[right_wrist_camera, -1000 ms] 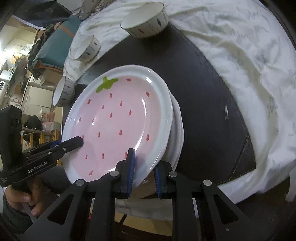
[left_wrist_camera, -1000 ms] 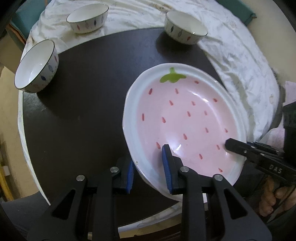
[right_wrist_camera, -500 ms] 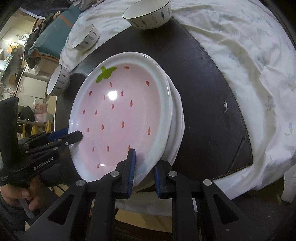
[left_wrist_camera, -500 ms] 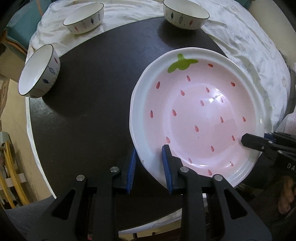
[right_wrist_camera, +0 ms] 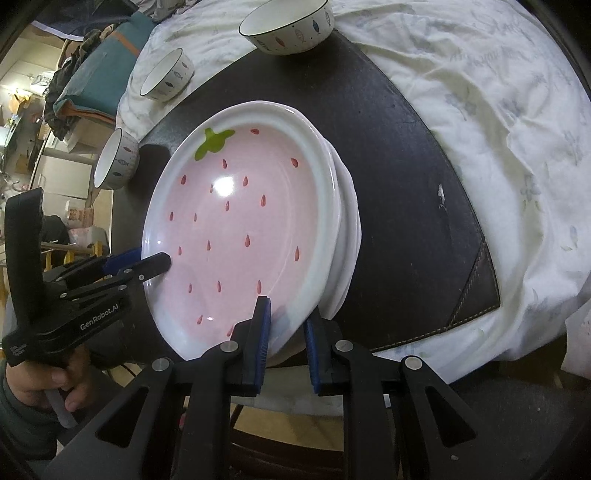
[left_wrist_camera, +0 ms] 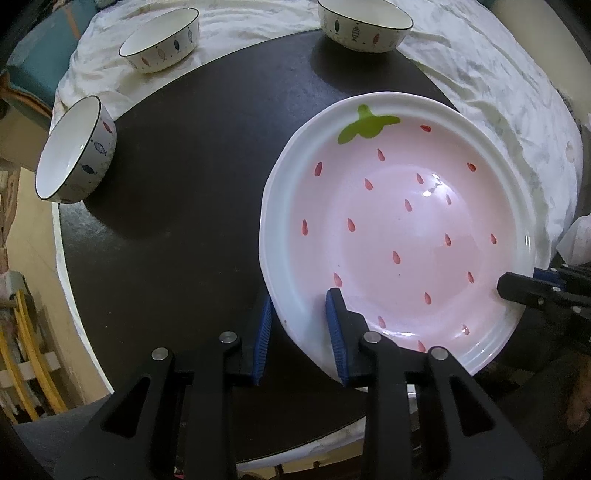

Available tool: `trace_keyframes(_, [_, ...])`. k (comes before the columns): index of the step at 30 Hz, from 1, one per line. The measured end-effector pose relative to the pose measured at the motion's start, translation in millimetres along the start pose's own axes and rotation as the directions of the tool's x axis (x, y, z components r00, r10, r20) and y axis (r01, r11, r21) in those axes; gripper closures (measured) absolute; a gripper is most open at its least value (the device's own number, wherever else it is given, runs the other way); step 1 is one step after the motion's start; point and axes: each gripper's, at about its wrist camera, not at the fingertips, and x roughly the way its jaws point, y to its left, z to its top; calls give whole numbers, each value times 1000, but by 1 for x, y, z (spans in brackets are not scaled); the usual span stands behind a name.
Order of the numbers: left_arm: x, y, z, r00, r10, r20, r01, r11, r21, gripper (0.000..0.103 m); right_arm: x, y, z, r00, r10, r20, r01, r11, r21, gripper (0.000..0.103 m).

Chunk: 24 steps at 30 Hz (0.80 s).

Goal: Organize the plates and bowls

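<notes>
A pink strawberry plate (left_wrist_camera: 399,229) lies on a stack of white plates (right_wrist_camera: 347,229) on the dark round table top (left_wrist_camera: 177,192). My left gripper (left_wrist_camera: 298,332) is shut on the plate's near-left rim, one finger inside the plate and one outside. My right gripper (right_wrist_camera: 286,332) is shut on the strawberry plate (right_wrist_camera: 243,229) at its near rim. Each gripper shows in the other's view, at opposite edges of the plate: the right gripper (left_wrist_camera: 517,291) and the left gripper (right_wrist_camera: 147,266). Three fish-pattern bowls stand apart: one at the table's left edge (left_wrist_camera: 74,151), two (left_wrist_camera: 159,40) (left_wrist_camera: 364,26) on the far side.
A crumpled white cloth (left_wrist_camera: 498,92) covers the far and right side of the table. The table's edge (left_wrist_camera: 74,295) drops off at the left, with yellow hoops below. A hand (right_wrist_camera: 55,384) grips the left tool. Teal fabric (right_wrist_camera: 99,85) lies beyond the bowls.
The strawberry plate has come down from a tilt and now lies nearly level on the stack. Both grippers came down with it and keep their hold on the rim.
</notes>
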Motion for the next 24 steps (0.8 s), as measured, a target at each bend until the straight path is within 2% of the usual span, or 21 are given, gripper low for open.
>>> trace_keyframes(2, [-2, -5, -1, 1000, 17, 3, -17, 1000, 21, 74, -1, 0, -2, 1000, 4, -3, -4, 1000, 3, 84])
trace_keyframes(7, [-3, -2, -3, 999, 46, 2, -46, 999, 13, 58, -1, -1, -2, 1000, -3, 0, 3, 1000, 1, 84])
trace_keyframes(11, [-2, 10, -2, 999, 35, -4, -35, 999, -19, 49, -2, 0, -1, 1000, -14, 4, 14, 1000, 5, 84])
trace_keyframes(16, [1, 24, -1, 1000, -23, -21, 21, 995, -93, 47, -6, -4, 0, 1000, -1, -7, 1, 1000, 29, 83])
trace_keyframes(22, [-1, 22, 0, 1000, 2, -13, -3, 997, -74, 47, -13, -4, -2, 1000, -21, -2, 21, 999, 35, 80])
trace_keyframes(24, [-2, 21, 0, 1000, 13, -11, -14, 997, -72, 45, -13, -8, -2, 998, -56, -5, 56, 997, 52, 80])
